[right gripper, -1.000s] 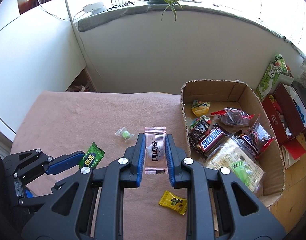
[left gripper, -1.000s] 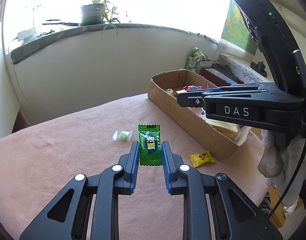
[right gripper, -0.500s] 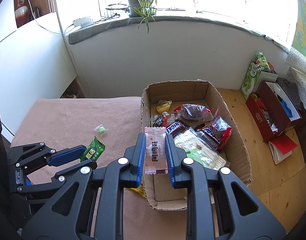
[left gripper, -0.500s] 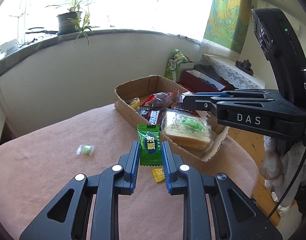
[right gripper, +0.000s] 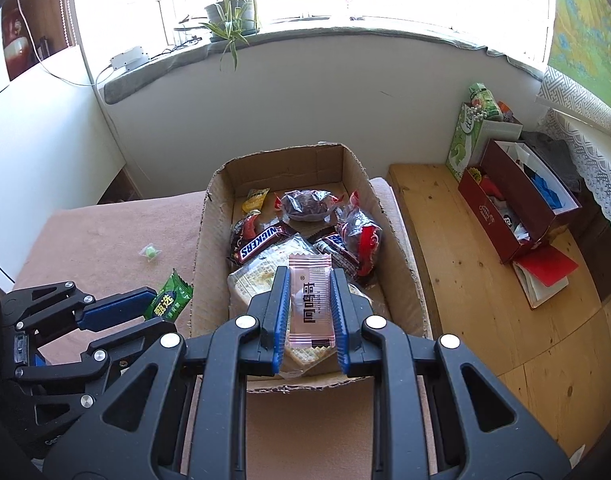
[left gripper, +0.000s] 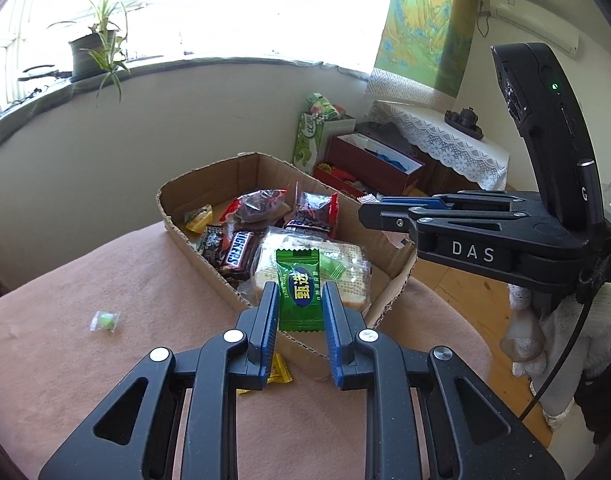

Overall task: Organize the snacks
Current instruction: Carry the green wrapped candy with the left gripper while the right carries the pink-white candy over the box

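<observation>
Yellow candy (left gripper: pixel 280 376) on the table shows only from the left wrist

Cardboard box (right gripper: pixel 209 240) at frame centre on the table (right gripper: pixel 85 236), Snickers bar (right gripper: pixel 261 242) and bread pack (right gripper: pixel 257 276) inside, small candy (right gripper: pixel 150 251) left of it, potted plant (right gripper: pixel 229 12) top centre on the sill, open gift box (right gripper: pixel 505 216) at right.

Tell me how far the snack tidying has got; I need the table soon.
Done: cardboard box already holds Snickers bars and bagged snacks. In hand: left gripper holds a green candy, right gripper a pink packet, above the box. Left: small green sweet and yellow candy on the table.
</observation>
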